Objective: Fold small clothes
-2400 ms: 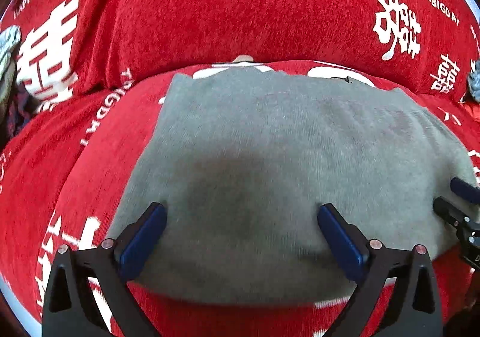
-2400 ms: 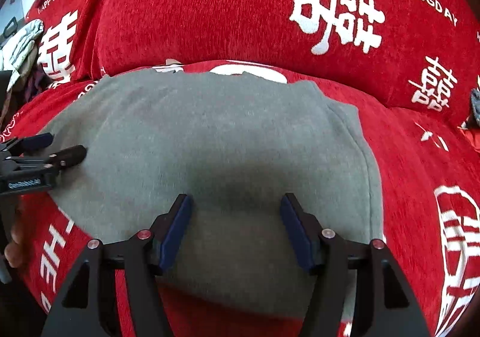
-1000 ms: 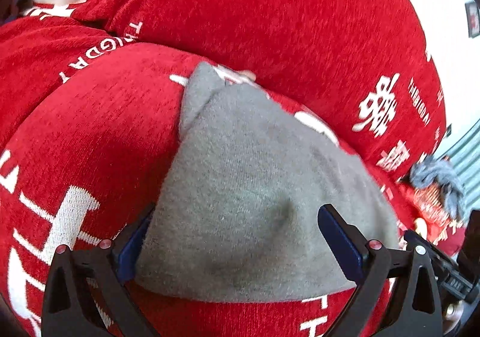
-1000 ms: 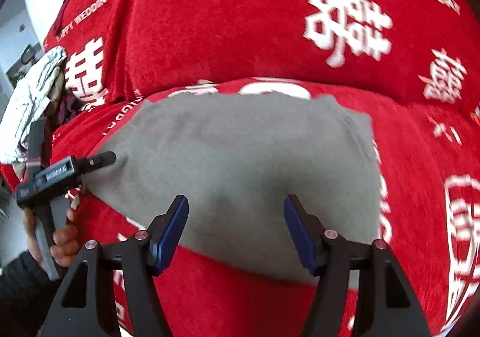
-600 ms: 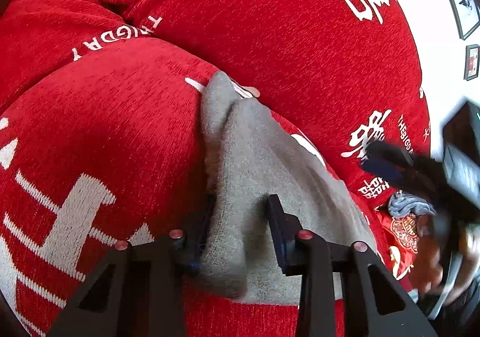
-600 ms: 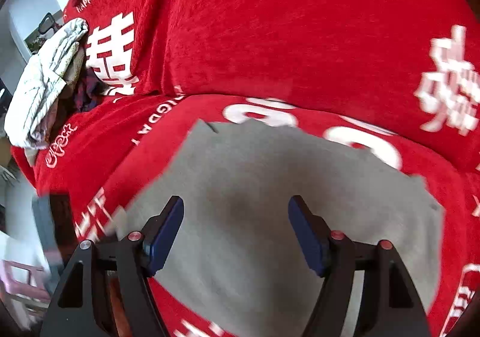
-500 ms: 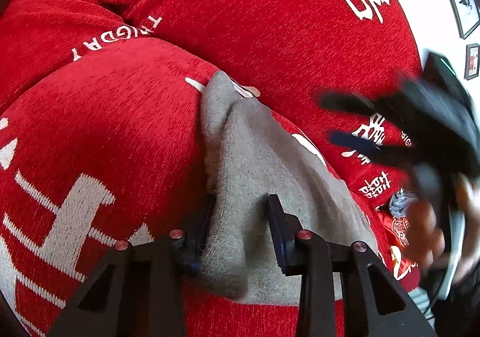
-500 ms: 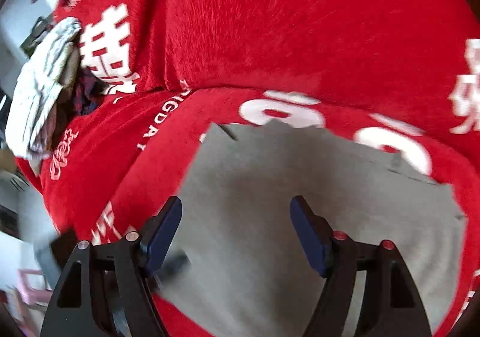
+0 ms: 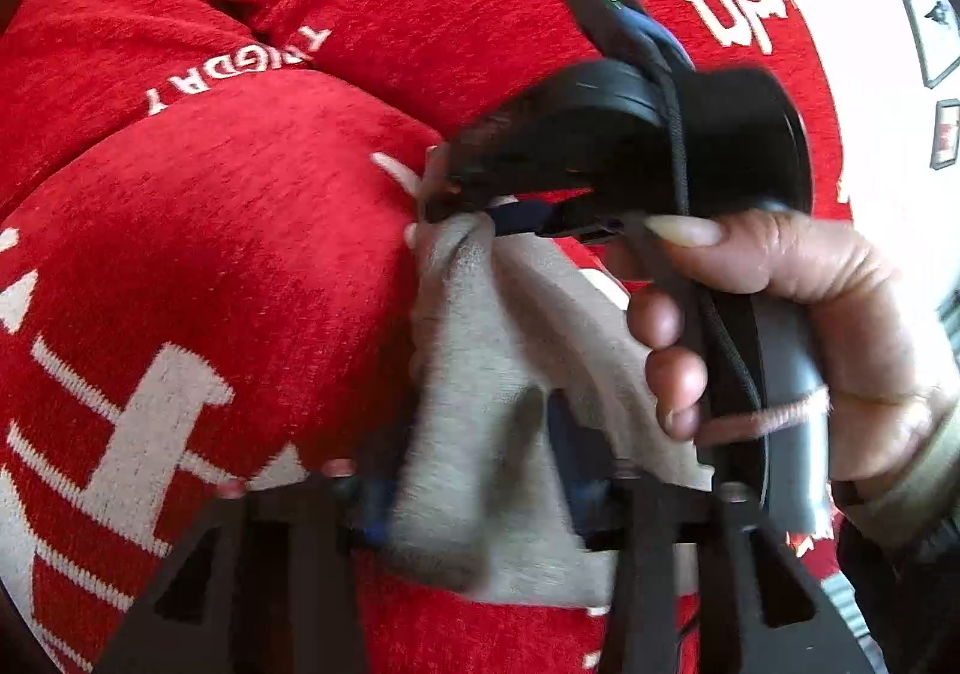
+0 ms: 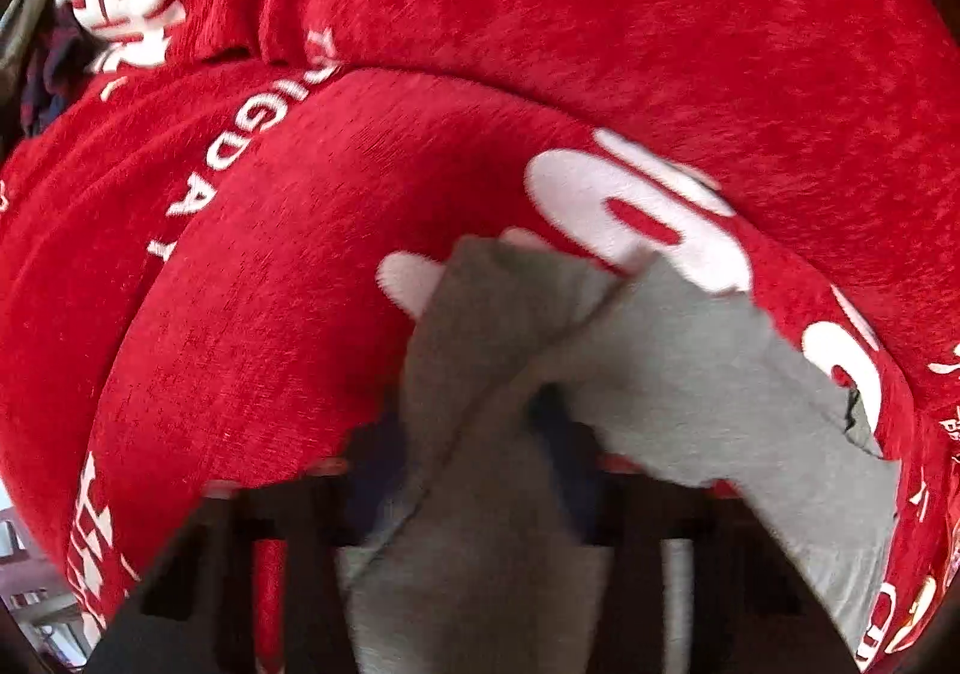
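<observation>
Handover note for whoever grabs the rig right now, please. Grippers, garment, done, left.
Left gripper: jaws just reopened partway, grey garment bunched between them at its near edge; whether the pads press is blurred.
Right gripper, held in the right hand: jaws just closing on the garment's far corner; its own view shows cloth between the fingers.
Garment lies on the red sofa cover, its left side gathered.
Done: corners taken. Left: carry the fold over, flatten, release.
</observation>
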`<state>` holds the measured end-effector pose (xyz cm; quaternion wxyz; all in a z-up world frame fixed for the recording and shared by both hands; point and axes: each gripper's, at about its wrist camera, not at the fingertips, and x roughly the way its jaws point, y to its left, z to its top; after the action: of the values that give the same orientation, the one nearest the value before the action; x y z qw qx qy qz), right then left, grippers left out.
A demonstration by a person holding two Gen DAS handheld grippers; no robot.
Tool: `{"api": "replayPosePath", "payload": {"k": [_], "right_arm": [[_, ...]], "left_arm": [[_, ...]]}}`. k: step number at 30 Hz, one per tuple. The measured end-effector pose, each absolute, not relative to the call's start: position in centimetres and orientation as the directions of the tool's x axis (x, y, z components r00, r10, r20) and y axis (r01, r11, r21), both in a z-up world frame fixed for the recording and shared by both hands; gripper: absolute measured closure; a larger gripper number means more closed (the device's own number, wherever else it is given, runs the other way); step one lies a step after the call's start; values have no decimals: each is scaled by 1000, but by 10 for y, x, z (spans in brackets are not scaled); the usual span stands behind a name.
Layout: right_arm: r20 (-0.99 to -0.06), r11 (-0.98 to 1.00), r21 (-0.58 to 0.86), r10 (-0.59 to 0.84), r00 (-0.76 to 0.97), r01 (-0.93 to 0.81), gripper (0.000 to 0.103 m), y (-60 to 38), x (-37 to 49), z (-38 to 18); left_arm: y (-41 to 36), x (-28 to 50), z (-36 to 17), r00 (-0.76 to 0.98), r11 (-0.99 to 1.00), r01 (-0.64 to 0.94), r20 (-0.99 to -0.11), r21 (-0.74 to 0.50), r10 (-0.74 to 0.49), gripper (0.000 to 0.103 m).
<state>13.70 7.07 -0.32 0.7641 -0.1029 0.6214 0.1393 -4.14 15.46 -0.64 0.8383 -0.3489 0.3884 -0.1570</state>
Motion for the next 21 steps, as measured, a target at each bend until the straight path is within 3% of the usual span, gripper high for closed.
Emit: {"api": "replayPosePath", "payload": {"k": [1, 2, 3, 9, 14, 21], "right_arm": [[-970, 945, 97, 160, 184, -311, 84, 56, 137, 3], [-960, 944, 141, 204, 193, -298, 85, 47, 136, 8], [-940, 935, 192, 263, 218, -297, 85, 35, 132, 15], [-837, 883, 378, 455, 304, -278, 87, -7, 116, 42], [-764, 840, 472, 541, 352, -267, 87, -36, 108, 48], [-677, 776, 579, 628, 383, -248, 87, -63, 99, 48]], "left_arm": [[155, -45, -2, 653, 693, 24, -514, -720, -556, 31], [156, -49, 3, 664, 695, 42, -500, -718, -556, 10], [157, -54, 6, 685, 714, 38, -502, -699, -528, 0], [180, -59, 1, 715, 708, -34, -512, -705, -476, 0], [170, -53, 0, 709, 783, -27, -564, -622, -423, 0], [156, -41, 3, 662, 774, 19, -572, -633, -484, 0]]}}
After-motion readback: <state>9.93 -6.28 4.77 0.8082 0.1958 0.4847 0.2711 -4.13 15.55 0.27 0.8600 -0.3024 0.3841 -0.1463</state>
